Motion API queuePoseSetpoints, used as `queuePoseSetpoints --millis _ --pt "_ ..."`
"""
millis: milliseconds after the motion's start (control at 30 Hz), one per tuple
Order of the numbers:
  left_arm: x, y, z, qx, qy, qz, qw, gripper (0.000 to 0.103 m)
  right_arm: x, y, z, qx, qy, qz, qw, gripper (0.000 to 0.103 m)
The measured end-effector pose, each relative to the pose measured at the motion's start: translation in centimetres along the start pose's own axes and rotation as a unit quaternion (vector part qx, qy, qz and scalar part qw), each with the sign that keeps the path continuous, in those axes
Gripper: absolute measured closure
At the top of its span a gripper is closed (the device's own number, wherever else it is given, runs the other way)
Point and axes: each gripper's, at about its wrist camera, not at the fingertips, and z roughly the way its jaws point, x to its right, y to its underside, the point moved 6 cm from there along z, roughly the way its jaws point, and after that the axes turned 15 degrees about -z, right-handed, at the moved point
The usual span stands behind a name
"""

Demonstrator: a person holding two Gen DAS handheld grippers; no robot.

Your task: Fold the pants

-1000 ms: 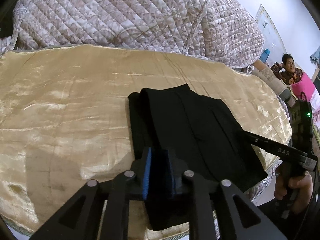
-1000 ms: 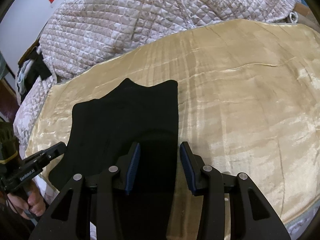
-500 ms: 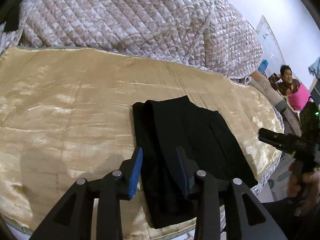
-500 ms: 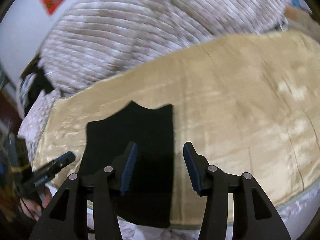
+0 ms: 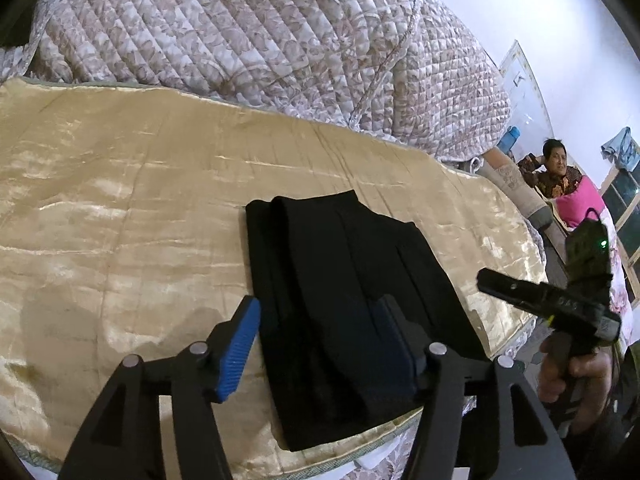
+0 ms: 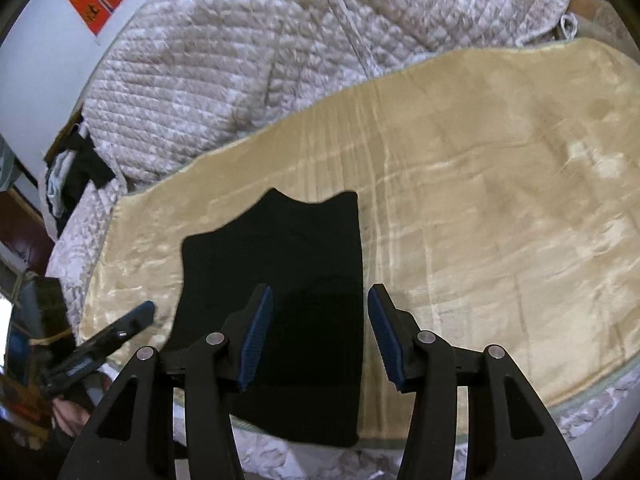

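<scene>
The black pants lie folded into a compact rectangle on the golden blanket, near its front edge. They also show in the right wrist view. My left gripper is open and empty, held above the pants' near end. My right gripper is open and empty, above the pants' right edge. The right gripper also shows at the right of the left wrist view, held in a hand. The left gripper's tip shows at the left of the right wrist view.
A quilted floral comforter is heaped behind the blanket. A person sits at the far right beside a pink cushion. Clothes are piled at the left bed edge. The blanket's front edge drops off near me.
My left gripper was shut on the pants one second ago; it has opened wide, let go and pulled back. The right gripper stayed open and has lifted back a little.
</scene>
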Motion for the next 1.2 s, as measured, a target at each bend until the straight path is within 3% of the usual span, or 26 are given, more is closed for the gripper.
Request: queuePoseSetpoints --millis 267,400,667,867,967,1100,1200 --pt "-1.6 0.7 2.9 -0.042 0.001 -0.034 0.9986 0.036 1.2 1.8 2.6 -0.023 -0.017 0.016 0.999 0.053" --pt "-1.3 0.5 3.7 -0.034 0.013 -0.03 0.9989 0.029 1.8 2.3 3.2 -0.015 -0.026 0.031 0.999 0.053" --pt "-0.9 1.6 3.0 -0.043 0.042 -0.05 0.997 0.029 0.6 3.0 3.9 -0.017 -0.094 0.074 0.993 0.051" --pt "-0.3 1.8 3.9 -0.042 0.026 -0.026 0.9985 0.031 0.5 2.7 4.8 -0.013 -0.1 0.084 0.991 0.057" --pt "0.0 1.2 4.5 -0.03 0.004 -0.013 0.9995 0.046 0.6 2.4 5.1 -0.012 -0.087 0.086 0.992 0.069" --pt "-0.2 1.0 3.9 -0.02 0.004 -0.024 0.9995 0.066 0.2 2.0 4.6 -0.005 -0.079 0.078 0.994 0.085" --pt "0.5 0.9 3.3 -0.006 -0.006 -0.006 0.9999 0.073 -0.1 1.8 4.1 0.0 -0.073 0.066 0.995 0.087"
